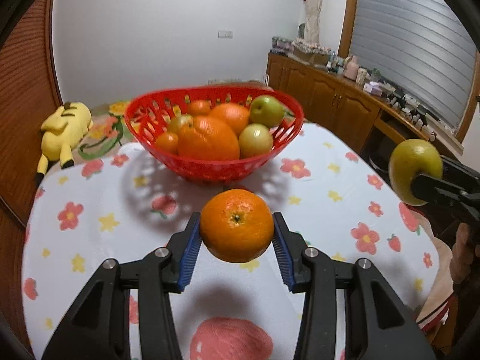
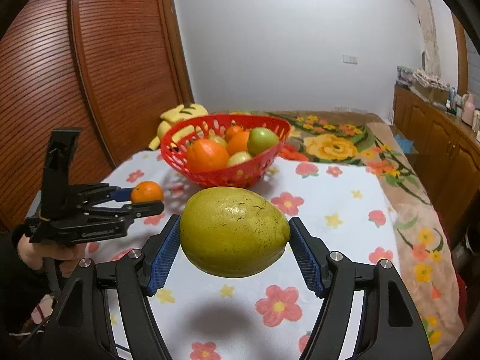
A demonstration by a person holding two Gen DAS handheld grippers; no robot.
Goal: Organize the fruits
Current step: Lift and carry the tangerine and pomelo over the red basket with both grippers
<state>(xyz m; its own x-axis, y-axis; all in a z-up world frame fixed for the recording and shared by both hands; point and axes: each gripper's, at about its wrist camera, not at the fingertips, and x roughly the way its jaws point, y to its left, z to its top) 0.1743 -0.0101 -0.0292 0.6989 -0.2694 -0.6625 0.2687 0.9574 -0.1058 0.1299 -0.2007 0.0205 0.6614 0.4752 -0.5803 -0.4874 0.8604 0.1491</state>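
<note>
The orange [image 1: 237,225] is hanging above the cloth [image 1: 330,180], pinched between the pads of the left gripper [image 1: 237,234]. The pear [image 2: 234,232] is riding clear of the cloth too, clamped across its length by the right gripper [image 2: 234,240]. The basket [image 1: 168,153] is sitting at the far end, nearly full. Both fruits likely need lowering gently into gaps, one after the other, so nothing is rolling out.
</note>
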